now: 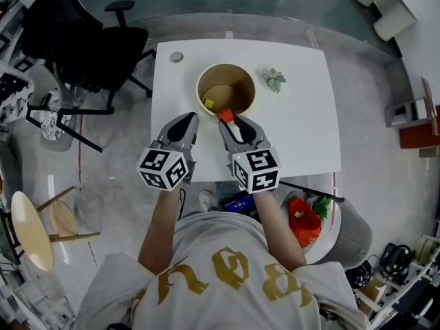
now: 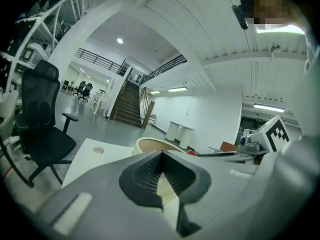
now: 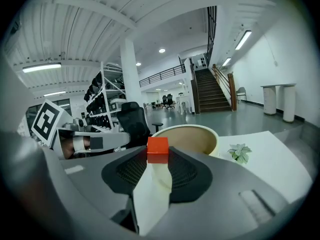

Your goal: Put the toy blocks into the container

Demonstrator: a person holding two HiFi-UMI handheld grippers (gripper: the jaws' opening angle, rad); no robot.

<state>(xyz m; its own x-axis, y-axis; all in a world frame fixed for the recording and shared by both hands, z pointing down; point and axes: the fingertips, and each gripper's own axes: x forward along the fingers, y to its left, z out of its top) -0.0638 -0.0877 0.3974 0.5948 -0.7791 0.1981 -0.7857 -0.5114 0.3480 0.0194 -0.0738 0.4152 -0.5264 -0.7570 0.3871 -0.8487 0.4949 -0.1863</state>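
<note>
We hold the right claw (image 3: 158, 156) closed on a red block (image 3: 158, 150) (the ribbed pads press its two sides, and it sits right at the tips). In the head view that block lies at 6 o'clock of the container (image 1: 240, 81), just beside the rim. The right gripper view shows the container standing behind the block, not touching it.

The container is round and tan, and it stands upright on the white table (image 1: 302, 129). A yellow block (image 1: 208, 104) lies inside it, at about 8 o'clock on its floor.

Our left claw (image 2: 161, 154) has its tips together with nothing between them. It sits at 9 o'clock of the right claw, near it but apart, and both point toward 12 o'clock (that is, toward the container).

A small plant (image 1: 273, 80) rests on the table at 3 o'clock of the container, well apart from it. A round hole (image 1: 177, 57) shows in the tabletop at 10 o'clock. Off the table, a black chair (image 1: 75, 40) stands at 10 o'clock and a pale stool (image 1: 31, 229) at 8 o'clock.
</note>
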